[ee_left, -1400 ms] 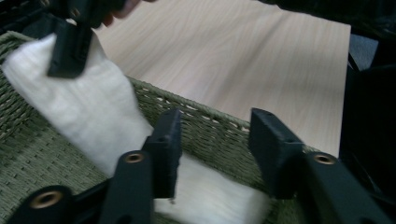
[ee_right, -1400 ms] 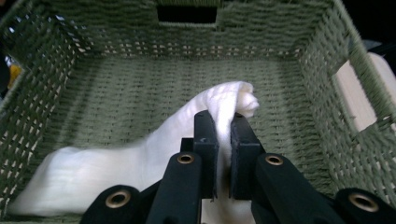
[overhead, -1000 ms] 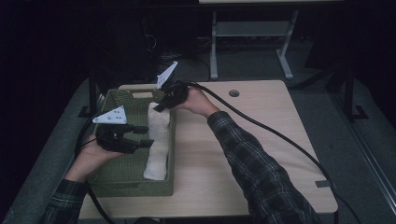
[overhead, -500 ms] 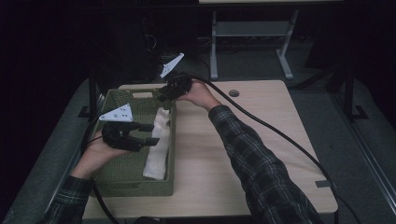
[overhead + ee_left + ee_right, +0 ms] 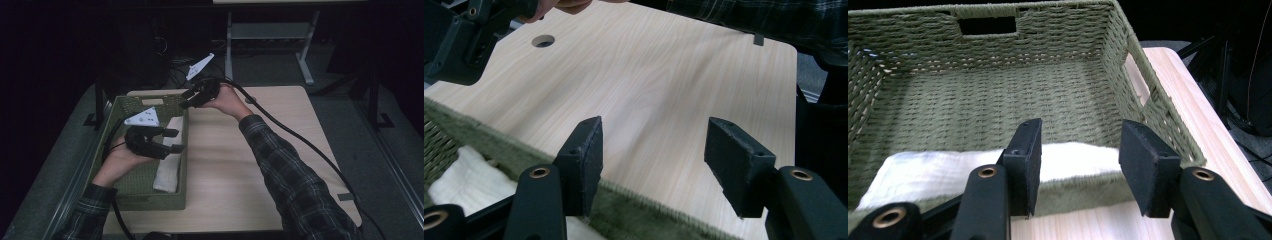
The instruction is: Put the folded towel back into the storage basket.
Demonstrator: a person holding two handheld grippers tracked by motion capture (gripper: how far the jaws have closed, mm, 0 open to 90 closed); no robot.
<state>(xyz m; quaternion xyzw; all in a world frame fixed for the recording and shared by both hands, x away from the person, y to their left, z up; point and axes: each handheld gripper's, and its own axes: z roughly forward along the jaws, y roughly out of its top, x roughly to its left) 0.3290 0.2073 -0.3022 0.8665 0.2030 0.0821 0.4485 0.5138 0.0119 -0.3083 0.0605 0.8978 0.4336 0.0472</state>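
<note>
A folded white cloth (image 5: 167,165) lies in the woven green basket (image 5: 145,197) at lower left. The left gripper (image 5: 172,141) hangs over it, parted, empty; the right gripper (image 5: 186,99), jaws just opening, holds nothing.

The right gripper (image 5: 1078,165) has just been opening its 2 jaws, nothing between them; beyond lies a white towel (image 5: 938,172) inside the green basket (image 5: 998,75).

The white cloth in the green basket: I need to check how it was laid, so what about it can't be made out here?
- High view: the left claw covers the middle of the white cloth.
- Right gripper view: the basket's near wall and the claw's pads hide the cloth's near edge.
- Left gripper view: one corner shows; the frame edge cuts off the rest.
</note>
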